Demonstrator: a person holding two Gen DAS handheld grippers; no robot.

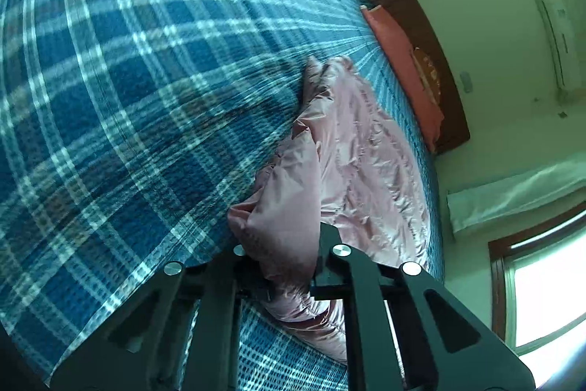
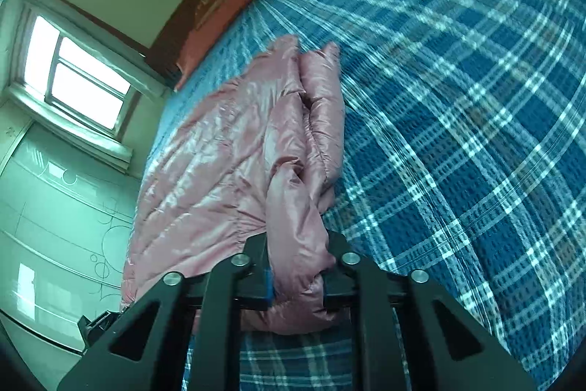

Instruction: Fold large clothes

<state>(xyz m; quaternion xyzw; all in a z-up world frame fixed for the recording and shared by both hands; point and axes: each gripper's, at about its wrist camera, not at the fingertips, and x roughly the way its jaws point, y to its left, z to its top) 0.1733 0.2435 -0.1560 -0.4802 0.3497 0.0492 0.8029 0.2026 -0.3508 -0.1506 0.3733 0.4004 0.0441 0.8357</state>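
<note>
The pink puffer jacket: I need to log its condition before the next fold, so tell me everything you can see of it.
The pink puffer jacket is shiny, quilted and looks padded, with wrinkled stitched channels. It lies lengthwise on the blue plaid bedspread, one side already bunched or folded inward along its length. Its near end is lifted: the right tool grips one bunched fold, the left tool grips another. No stains or tears are visible.
</note>
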